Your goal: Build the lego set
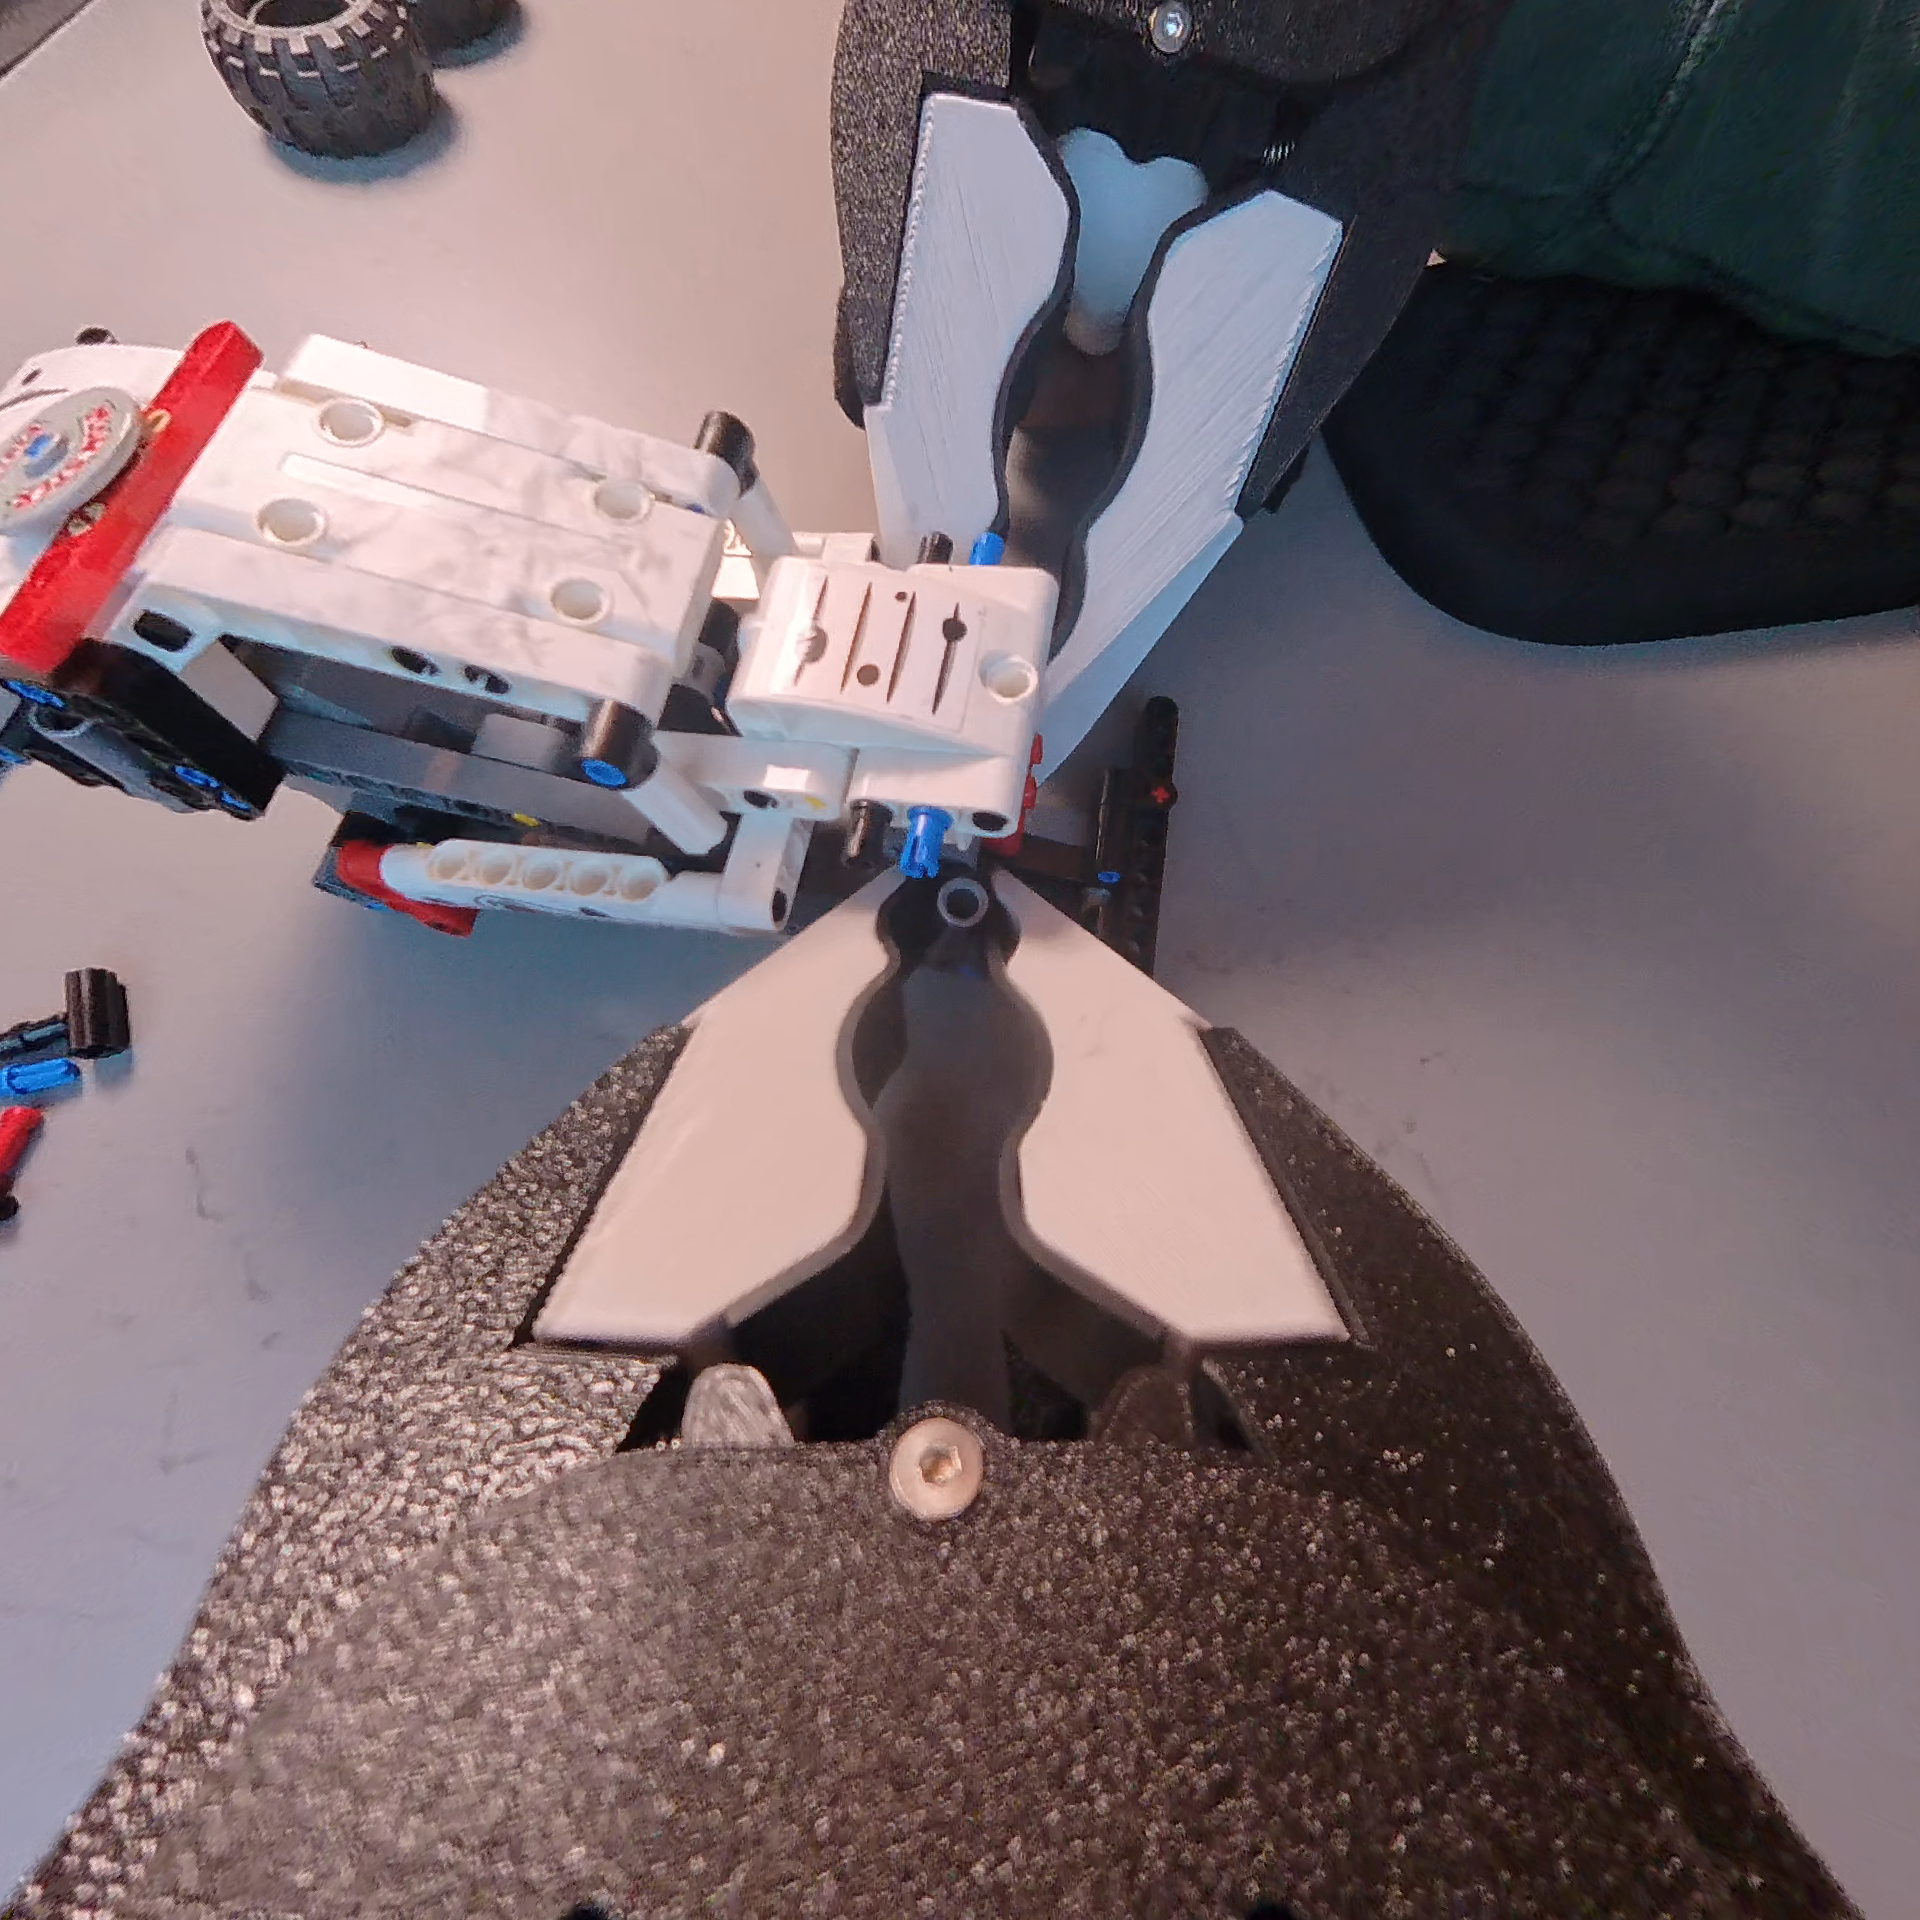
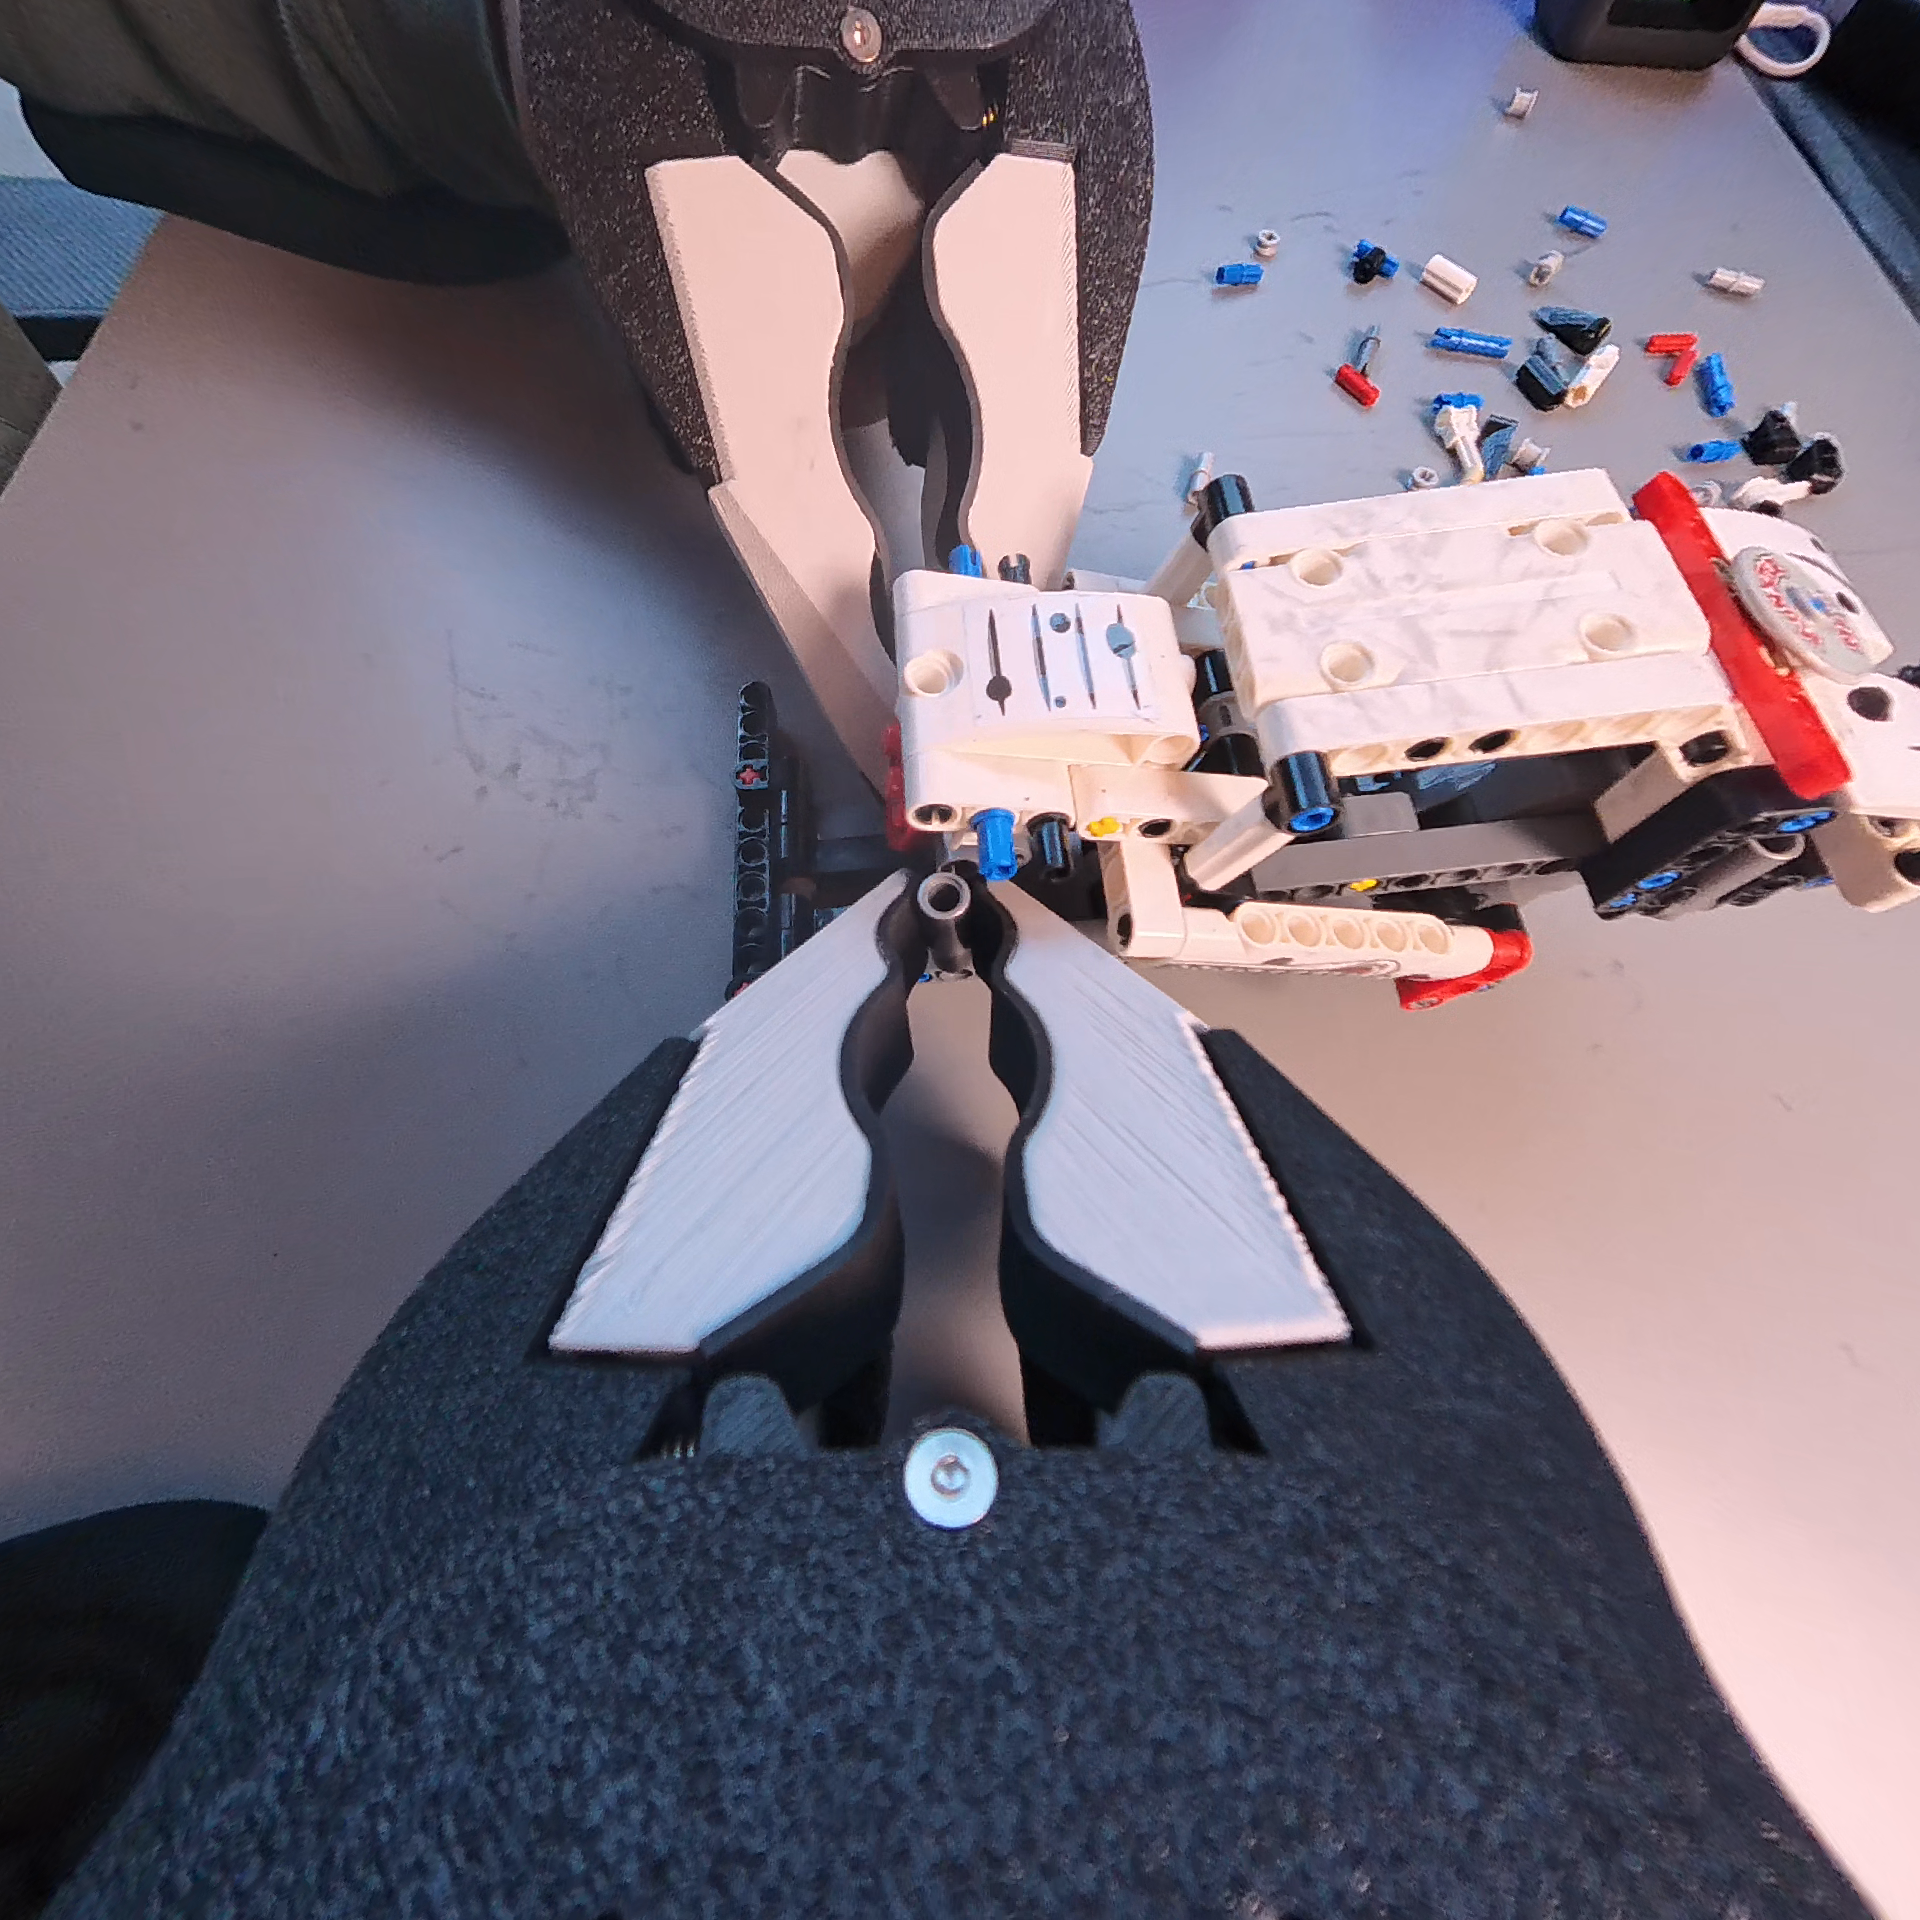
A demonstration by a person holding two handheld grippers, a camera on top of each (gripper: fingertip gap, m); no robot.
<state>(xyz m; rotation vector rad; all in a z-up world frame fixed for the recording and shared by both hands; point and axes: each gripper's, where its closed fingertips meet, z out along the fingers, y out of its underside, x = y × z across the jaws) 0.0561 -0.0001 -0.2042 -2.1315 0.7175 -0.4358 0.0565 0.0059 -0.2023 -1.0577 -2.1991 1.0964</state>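
1. While the half-built lego vehicle (image 1: 436,623) lies on the grey bench (image 1: 1507,987), both grippers meet at its white cab end from opposite sides
2. Left gripper (image 1: 958,914) has its white fingers (image 1: 748,1143) drawn to a narrow point, pinching a small grey tube-shaped connector (image 1: 961,902) just below a blue pin (image 1: 920,836) on the cab's edge
3. Right gripper (image 2: 940,914) likewise tapers nearly closed around a small grey tube piece (image 2: 943,896) beside a blue pin (image 2: 994,836)
4. Each view shows the other gripper across the model, its tips touching the cab's far side
5. A black studded beam (image 2: 753,821) lies flat on the bench just beyond the cab
6. Loose blue, red, black and white small parts (image 2: 1558,353) are scattered on the bench behind the model
7. A black knobby tyre (image 1: 317,68) sits well apart, at the far edge of the left wrist view
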